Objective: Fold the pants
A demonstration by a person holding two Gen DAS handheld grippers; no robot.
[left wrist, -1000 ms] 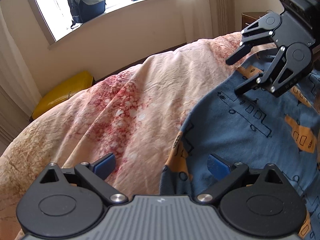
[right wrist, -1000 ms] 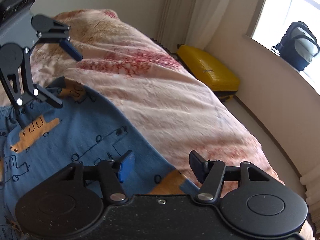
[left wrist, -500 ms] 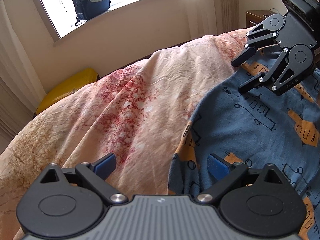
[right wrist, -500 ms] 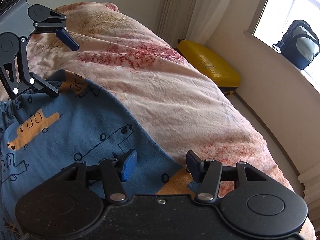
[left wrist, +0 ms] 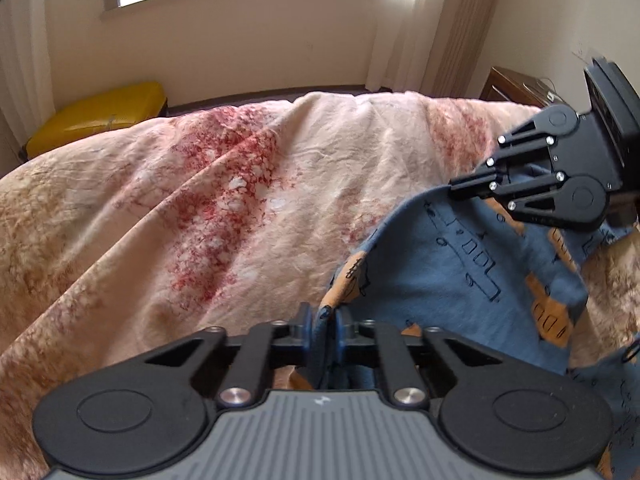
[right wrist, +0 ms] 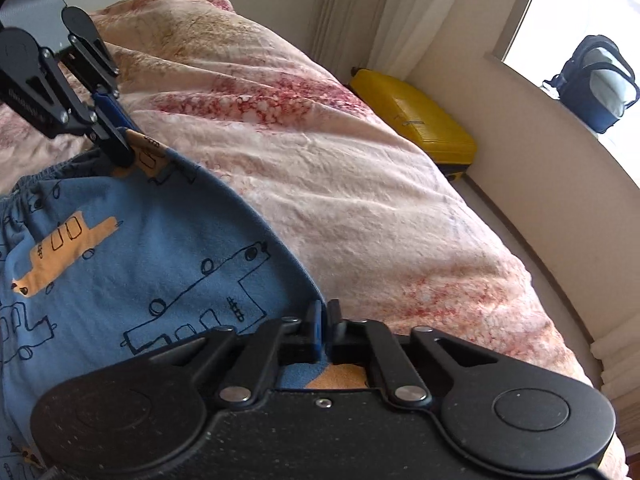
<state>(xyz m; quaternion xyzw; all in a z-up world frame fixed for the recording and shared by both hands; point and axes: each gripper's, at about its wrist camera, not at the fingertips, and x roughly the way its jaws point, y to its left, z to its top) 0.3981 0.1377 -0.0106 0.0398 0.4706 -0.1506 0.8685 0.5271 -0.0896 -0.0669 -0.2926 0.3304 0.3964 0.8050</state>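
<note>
The left gripper [left wrist: 323, 330] is seen from its own wrist camera with both blue pads [left wrist: 306, 326] drawn together at the centre of the frame, a fold of the pants [left wrist: 440, 272] pinched between them. Its linkage bars are folded inward. From the right wrist view the left gripper [right wrist: 120, 136] is seen at upper left, angled down, its fingers closed on the edge of the cloth. The right gripper [right wrist: 325, 326] is likewise clamped, its fingers pressed onto the cloth's edge. In the left wrist view the right gripper [left wrist: 460, 190] is shown at the right, pointing leftward, its black fingers brought together on the fabric.
</note>
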